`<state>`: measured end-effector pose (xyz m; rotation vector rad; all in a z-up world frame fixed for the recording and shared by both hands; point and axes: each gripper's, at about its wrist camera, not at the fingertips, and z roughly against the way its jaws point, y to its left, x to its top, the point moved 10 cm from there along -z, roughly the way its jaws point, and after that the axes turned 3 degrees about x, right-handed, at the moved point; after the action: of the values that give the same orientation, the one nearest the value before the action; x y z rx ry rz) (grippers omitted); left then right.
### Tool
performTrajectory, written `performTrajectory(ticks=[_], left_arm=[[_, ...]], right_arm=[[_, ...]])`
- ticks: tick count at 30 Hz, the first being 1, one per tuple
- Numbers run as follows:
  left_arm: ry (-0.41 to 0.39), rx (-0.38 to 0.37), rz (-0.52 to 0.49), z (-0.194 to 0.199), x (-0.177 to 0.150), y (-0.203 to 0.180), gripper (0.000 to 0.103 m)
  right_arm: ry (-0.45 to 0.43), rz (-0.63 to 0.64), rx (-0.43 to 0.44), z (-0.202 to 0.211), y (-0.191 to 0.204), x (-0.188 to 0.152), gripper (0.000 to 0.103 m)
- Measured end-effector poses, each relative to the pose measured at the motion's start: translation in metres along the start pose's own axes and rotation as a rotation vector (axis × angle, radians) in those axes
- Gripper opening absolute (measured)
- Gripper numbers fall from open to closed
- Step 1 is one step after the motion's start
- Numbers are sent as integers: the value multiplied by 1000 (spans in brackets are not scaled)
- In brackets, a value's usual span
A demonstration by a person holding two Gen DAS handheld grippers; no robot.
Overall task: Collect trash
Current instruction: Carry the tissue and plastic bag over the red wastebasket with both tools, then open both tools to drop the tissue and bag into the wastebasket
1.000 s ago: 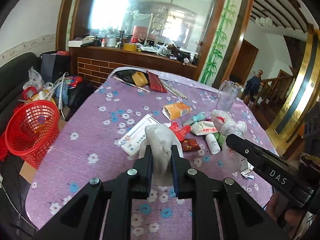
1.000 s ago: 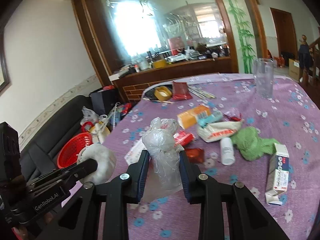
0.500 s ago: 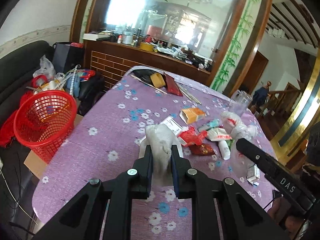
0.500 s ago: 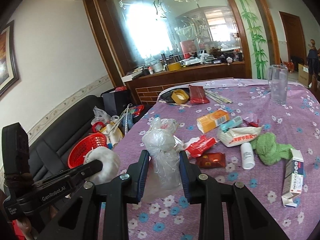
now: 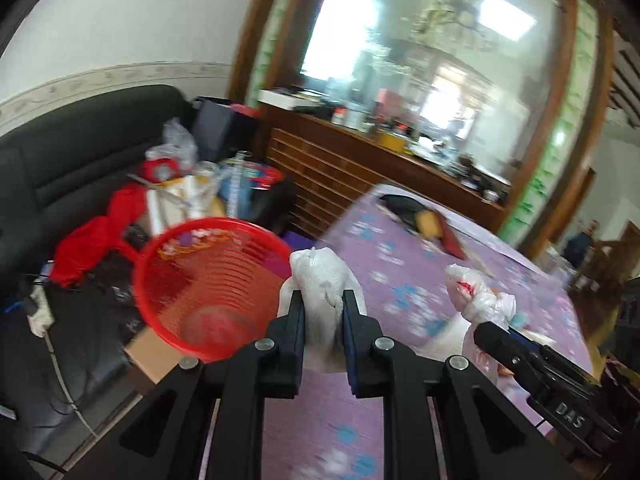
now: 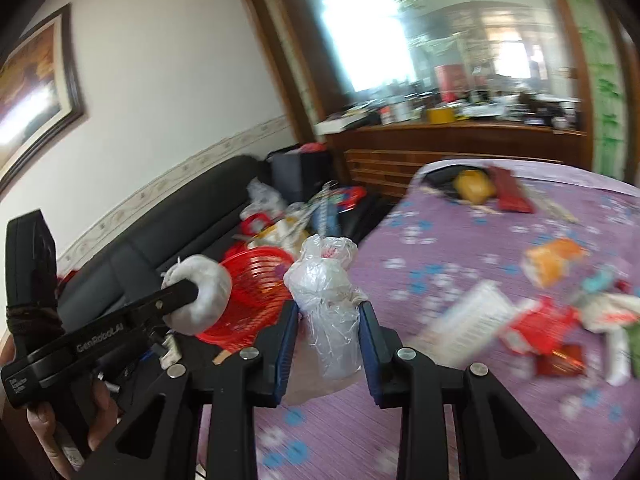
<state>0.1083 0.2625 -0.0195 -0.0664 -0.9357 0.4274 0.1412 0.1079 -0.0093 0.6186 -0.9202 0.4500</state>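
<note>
Now the left gripper (image 5: 323,316) clamps a white tissue wad (image 5: 320,280) just beside the red basket (image 5: 208,280); the right gripper (image 6: 328,332) clamps a crumpled plastic bag (image 6: 324,292) near that basket; counter (image 6: 500,208) litter is blurred.

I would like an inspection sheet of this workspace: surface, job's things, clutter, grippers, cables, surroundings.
Surface: table under purple flowered cloth.
Job's things: white wad in the left gripper; clear bag in the right gripper; red basket beside the table edge, seemingly on a cardboard box.
Clutter: packets and wrappers on the cloth, blurred.
Grippers: left shut on the wad; right shut on the bag.
Cables: a pale cord on the floor left of the basket.
Surroundings: black sofa piled with bags, wooden sideboard, large mirror.
</note>
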Motion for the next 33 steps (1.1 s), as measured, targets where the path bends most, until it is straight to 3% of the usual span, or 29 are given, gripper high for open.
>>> performTrajectory(ticks=[4, 10, 18, 20, 22, 23, 24, 25, 26, 27, 33], left_arm=[[19, 68, 22, -33, 9, 41, 18], [103, 76, 71, -83, 5, 86, 18], [207, 61, 119, -119, -11, 113, 22], [211, 56, 126, -121, -12, 116, 31], [207, 44, 135, -119, -13, 117, 55], [198, 38, 138, -118, -13, 117, 62], [179, 40, 138, -114, -12, 117, 70], [168, 47, 133, -111, -12, 117, 70], [166, 48, 122, -107, -12, 115, 70], [166, 44, 114, -104, -12, 111, 70], [74, 45, 62, -56, -4, 82, 70]], right_arm=[[57, 24, 83, -64, 37, 11, 33], [149, 15, 196, -146, 69, 11, 33], [218, -3, 187, -200, 77, -3, 34], [233, -27, 184, -208, 75, -4, 35], [240, -59, 190, -211, 72, -4, 36], [240, -78, 202, -210, 72, -3, 37], [233, -94, 220, -208, 72, -1, 42], [221, -104, 238, -204, 73, 2, 51], [194, -113, 239, -199, 71, 7, 76], [154, -119, 239, -192, 70, 13, 87], [71, -115, 255, -131, 72, 37, 87]])
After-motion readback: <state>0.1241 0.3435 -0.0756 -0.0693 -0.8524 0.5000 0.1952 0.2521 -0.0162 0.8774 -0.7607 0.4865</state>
